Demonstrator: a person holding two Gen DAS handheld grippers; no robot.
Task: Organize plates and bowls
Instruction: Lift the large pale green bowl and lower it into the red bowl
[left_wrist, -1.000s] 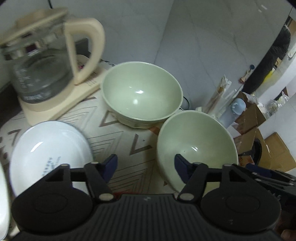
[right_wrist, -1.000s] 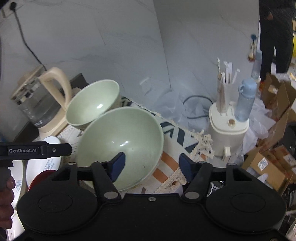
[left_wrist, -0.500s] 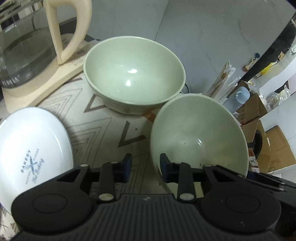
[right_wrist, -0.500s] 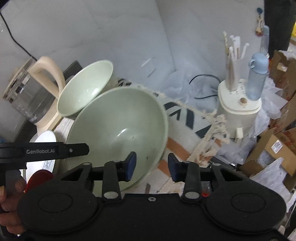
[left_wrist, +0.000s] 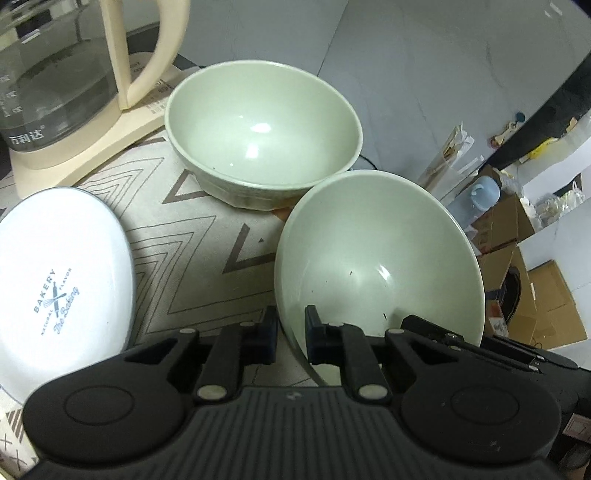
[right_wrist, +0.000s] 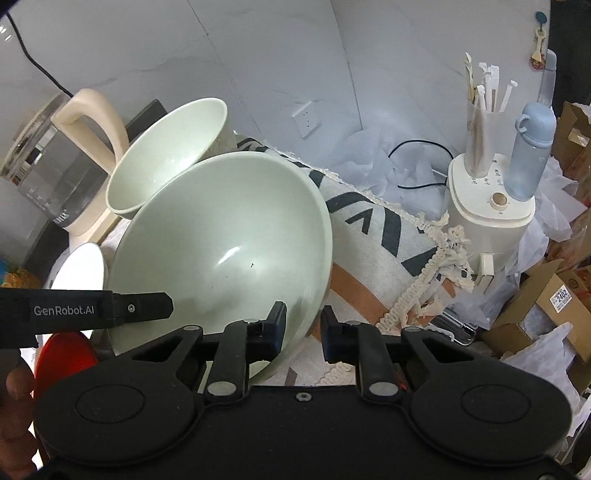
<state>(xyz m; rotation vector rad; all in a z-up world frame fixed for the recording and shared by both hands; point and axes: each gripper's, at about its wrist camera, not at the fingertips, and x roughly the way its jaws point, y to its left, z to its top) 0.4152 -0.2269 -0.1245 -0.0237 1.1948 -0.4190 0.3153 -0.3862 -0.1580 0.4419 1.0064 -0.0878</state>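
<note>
1. The near bowl (left_wrist: 376, 266), pale green, is shown on the patterned cloth (left_wrist: 177, 236) at the table's edge, tilted, with both grippers at its rim.
2. The left gripper (left_wrist: 291, 336) has just been closing; its jaws are seen nearly together, with the bowl's left rim between them and apparently pinched.
3. The right gripper (right_wrist: 303, 332) has likewise just been closing. The bowl's right rim (right_wrist: 306, 317) lies between its jaws, the inner pad against the wall; whether the outer pad presses cannot be told from this view.
4. The far bowl (left_wrist: 262, 129), of the same green, stands upright just beyond, beside the base of the glass kettle (left_wrist: 62, 85). The two bowls appear near or touching; which cannot be told.
5. A white plate (left_wrist: 55, 291) printed with "BAKERY" lies to the left on the cloth, apart from the bowls.
6. Step in hand, as judged: a two-handed grasp of the near bowl is being secured.
7. Next move, as judged: the bowl would be lifted level by both grippers together and nested in the far bowl, with its foot cleared over that rim.
</note>
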